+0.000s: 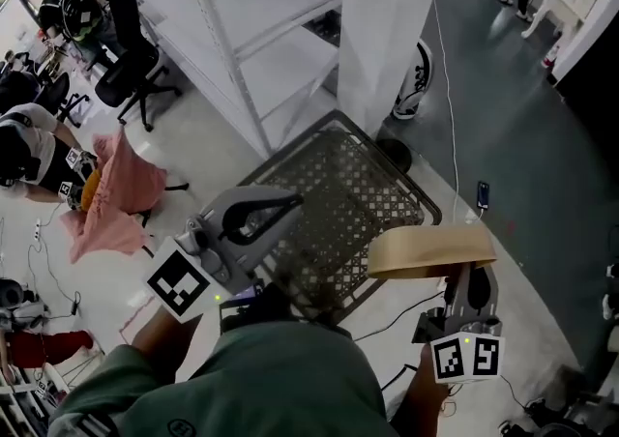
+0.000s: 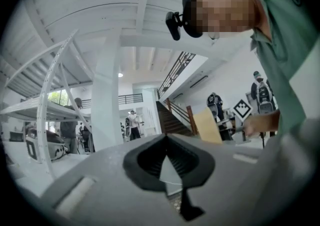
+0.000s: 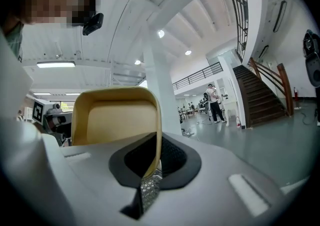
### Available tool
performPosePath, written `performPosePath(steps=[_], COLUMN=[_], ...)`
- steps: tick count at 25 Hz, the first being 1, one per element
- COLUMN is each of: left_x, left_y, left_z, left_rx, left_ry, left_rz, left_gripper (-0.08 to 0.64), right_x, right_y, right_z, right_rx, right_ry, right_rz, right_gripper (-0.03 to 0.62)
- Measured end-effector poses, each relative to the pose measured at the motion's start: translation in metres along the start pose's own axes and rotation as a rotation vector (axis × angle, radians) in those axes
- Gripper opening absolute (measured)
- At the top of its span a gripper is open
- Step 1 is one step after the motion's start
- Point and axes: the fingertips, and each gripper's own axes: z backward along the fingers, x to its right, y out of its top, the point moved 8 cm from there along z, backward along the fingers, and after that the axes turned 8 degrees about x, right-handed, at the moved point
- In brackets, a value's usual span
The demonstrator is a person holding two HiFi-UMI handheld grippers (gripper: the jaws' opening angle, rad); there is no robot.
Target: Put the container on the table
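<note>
Container (image 3: 116, 117) wall pinched between right gripper (image 3: 151, 167) fingers (image 3: 176, 159)

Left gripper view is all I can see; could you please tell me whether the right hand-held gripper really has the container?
Observer: Yes, the right hand-held gripper is shut on the wall of the tan container.
Operator: Thanks. Is it set down yet?
Observer: It seems not. The head view shows it held up by the near right corner of the dark mesh surface, apparently not resting on it.
</note>
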Motion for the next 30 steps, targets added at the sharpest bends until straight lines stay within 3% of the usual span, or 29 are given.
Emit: performPosePath(steps=[7,15,30], left_x=[-0.065,-0.114,-0.156], left_y=[-0.017,-0.058,-0.107], left_z=[0.005,0.017,0.008], left_rx=[0.059,0.036,0.001], left_ry=[-0.011,0.007,0.001], left_rz=[0.064,0.142,0.220], left_gripper=[-0.002,-0.002,-0.002], right_x=[-0.024,-0.046,-0.046], right_y=[-0.004,-0.037,-0.101], right_z=[-0.042,-0.100,-0.168], right_rx=[-0.035,-0.124,-0.253], right_ry=[-0.053,-0.049,-0.061], right_rz=[0.014,0.000,-0.057], right_gripper=[0.009,0.009,0.009])
